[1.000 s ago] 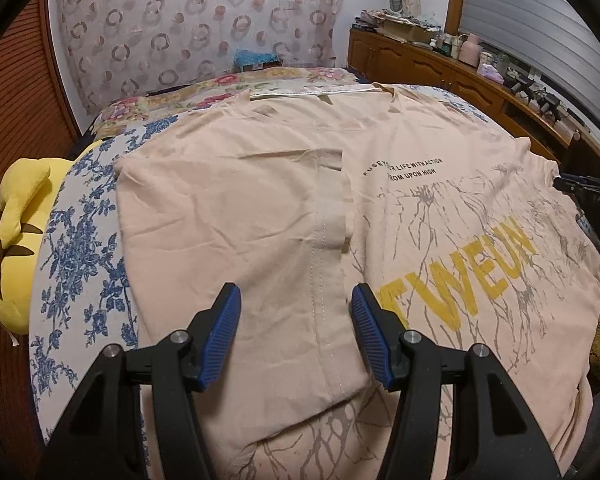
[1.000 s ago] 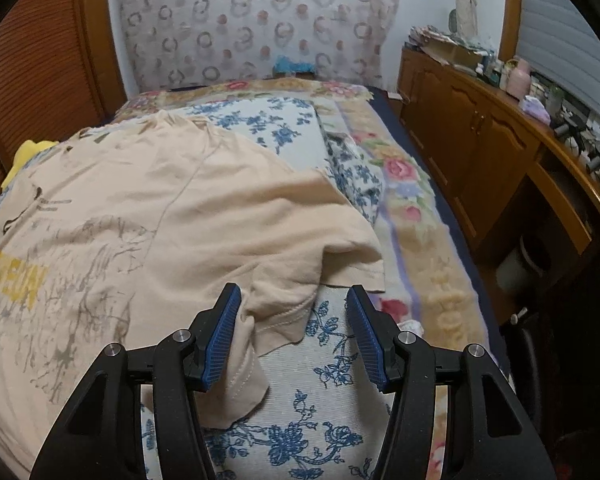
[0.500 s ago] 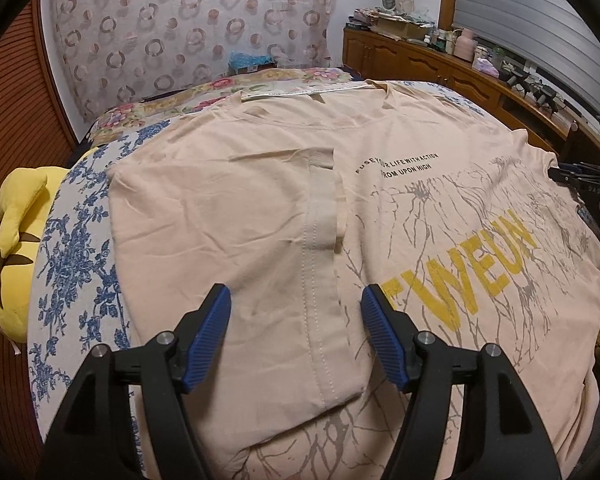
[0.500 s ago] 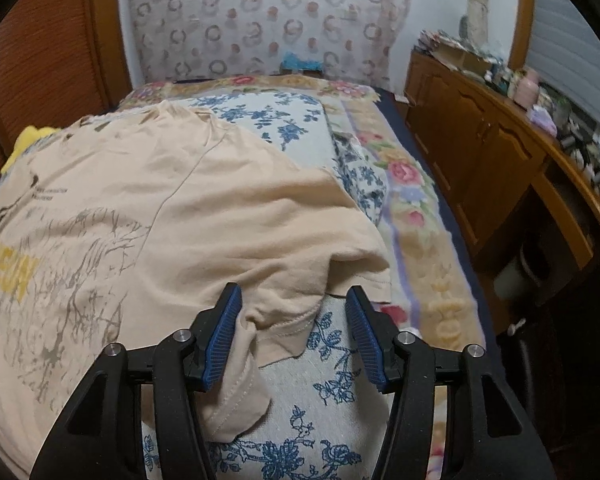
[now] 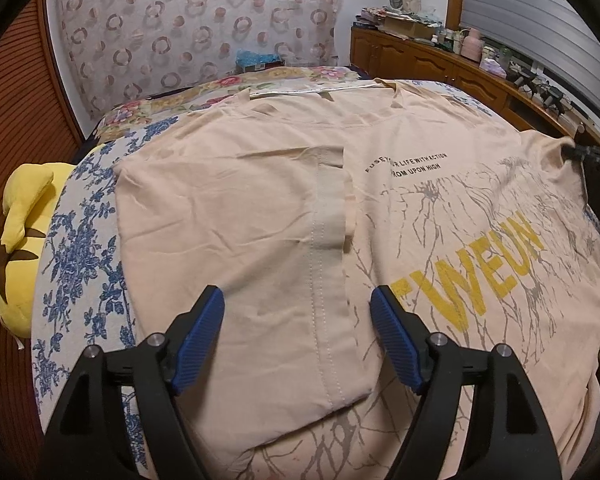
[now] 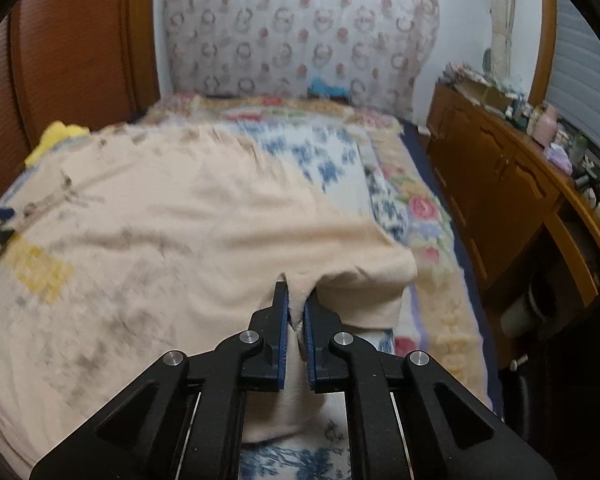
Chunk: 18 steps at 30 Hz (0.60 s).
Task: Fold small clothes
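The beige T-shirt (image 5: pixel 440 184) lay spread, print up, over the blue-floral bedspread (image 5: pixel 76 248). 1 side was done: its left side panel and sleeve (image 5: pixel 228 216) already lay folded in over the print. The left gripper (image 5: pixel 296 336) hovered above that fold, jaws wide and empty. The right gripper (image 6: pixel 295 312) was clamped on the right sleeve (image 6: pixel 364 276); that fold and the lengthwise folds remained.

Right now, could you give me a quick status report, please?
Left gripper open above folded side. Right gripper shut on T-shirt sleeve edge. Yellow plush toy beside shirt, not obstructing.
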Available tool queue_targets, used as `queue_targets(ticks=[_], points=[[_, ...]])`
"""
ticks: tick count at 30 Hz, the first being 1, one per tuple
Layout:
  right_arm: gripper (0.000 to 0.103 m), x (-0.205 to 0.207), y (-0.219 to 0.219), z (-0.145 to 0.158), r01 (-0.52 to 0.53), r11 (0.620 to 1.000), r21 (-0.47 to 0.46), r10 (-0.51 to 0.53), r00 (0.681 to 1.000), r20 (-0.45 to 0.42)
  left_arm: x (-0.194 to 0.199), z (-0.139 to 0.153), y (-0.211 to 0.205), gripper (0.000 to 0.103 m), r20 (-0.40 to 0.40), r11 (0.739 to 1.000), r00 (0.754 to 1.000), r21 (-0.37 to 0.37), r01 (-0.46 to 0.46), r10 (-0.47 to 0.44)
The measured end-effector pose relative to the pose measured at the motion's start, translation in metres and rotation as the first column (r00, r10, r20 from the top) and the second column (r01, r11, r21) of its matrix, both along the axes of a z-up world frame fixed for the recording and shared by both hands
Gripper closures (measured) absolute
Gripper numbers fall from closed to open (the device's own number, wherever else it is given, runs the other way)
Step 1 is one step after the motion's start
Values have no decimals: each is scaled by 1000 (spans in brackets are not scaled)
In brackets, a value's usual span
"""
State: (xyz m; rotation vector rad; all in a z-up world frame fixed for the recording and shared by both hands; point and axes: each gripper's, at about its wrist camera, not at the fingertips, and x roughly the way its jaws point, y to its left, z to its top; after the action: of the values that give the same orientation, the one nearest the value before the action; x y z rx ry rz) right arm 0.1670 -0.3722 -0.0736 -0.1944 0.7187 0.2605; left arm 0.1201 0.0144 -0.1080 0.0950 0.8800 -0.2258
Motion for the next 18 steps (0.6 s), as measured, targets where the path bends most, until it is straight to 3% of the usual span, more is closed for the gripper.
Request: queue_targets(ticks=[6, 10, 14, 18], points=[[98, -3, 48, 27, -108, 994, 6, 107, 993, 49, 0, 0, 0, 25, -2, 1000, 1000, -1, -4, 4], [98, -7, 89, 25, -216, 975, 48, 216, 976, 20, 0, 0, 0, 25, -2, 1000, 1000, -1, -4, 4], [72, -5, 109, 17, -237, 969, 69, 238, 971, -13, 0, 0, 0, 25, -1, 1000, 1000, -1, -4, 4], [60, -3, 86, 26, -179, 979, 97, 177, 984, 22, 0, 0, 0, 25, -2, 1000, 1000, -1, -4, 4]])
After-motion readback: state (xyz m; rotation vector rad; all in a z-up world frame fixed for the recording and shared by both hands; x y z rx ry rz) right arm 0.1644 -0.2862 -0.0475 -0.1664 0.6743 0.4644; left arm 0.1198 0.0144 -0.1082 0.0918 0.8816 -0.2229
